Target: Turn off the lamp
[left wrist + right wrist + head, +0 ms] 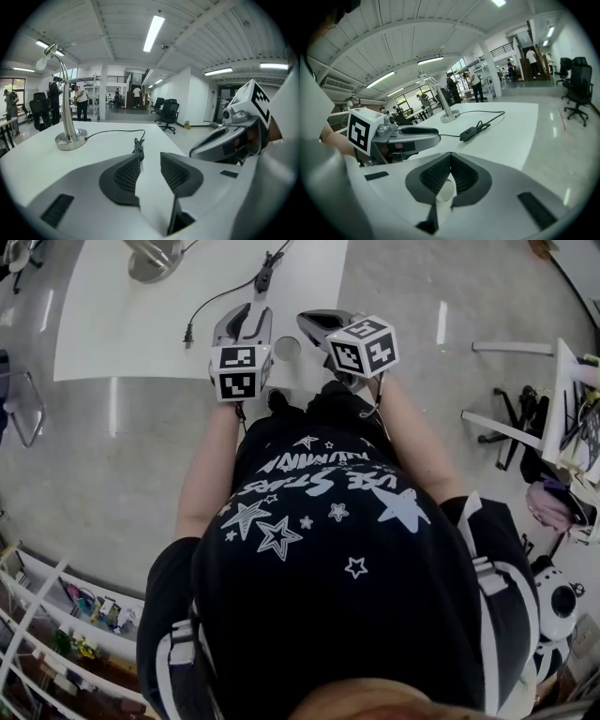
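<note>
A silver desk lamp stands at the far left of a white table (112, 334); only its base (150, 261) shows in the head view. In the left gripper view I see its base (70, 138) and its bulb (42, 63). Its black cord carries an inline switch (265, 277) (138, 149) (469, 132). My left gripper (248, 313) (151, 157) hangs over the table's near edge, open and empty, short of the switch. Beside it my right gripper (311, 321) (449, 158) has its tips together with nothing held.
The cord's plug (187, 335) lies loose on the table. A small white disc (288, 348) sits by the near edge between the grippers. Office chairs (168, 113) and several people stand far off. A chair (23, 404) is at the left, shelves (572, 418) at the right.
</note>
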### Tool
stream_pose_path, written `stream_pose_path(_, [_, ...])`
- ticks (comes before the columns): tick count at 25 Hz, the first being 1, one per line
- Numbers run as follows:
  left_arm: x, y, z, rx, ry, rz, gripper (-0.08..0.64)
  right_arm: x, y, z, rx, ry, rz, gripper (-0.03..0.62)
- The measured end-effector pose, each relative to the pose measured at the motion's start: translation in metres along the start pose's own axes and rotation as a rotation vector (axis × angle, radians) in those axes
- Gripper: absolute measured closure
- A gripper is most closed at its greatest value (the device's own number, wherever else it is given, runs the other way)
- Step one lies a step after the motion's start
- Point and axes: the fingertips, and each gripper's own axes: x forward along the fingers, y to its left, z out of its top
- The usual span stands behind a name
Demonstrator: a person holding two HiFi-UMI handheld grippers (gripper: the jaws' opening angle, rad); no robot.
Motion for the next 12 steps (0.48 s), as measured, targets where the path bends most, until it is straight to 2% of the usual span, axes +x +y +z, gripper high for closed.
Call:
stream_pose_path(3, [-0.008,-0.009,0.004,-0.032,-0.017,-0.004,0.433,-0.009,0.001,-0.002,-0.003,-0.013,0.004,0.586])
stream_pose_path(12, [-0.024,-0.042,0.011,-0.047,-0.039,0.038,0.433,-0.051,-0.003,-0.001,0.035,-0.089,0.042,0.586])
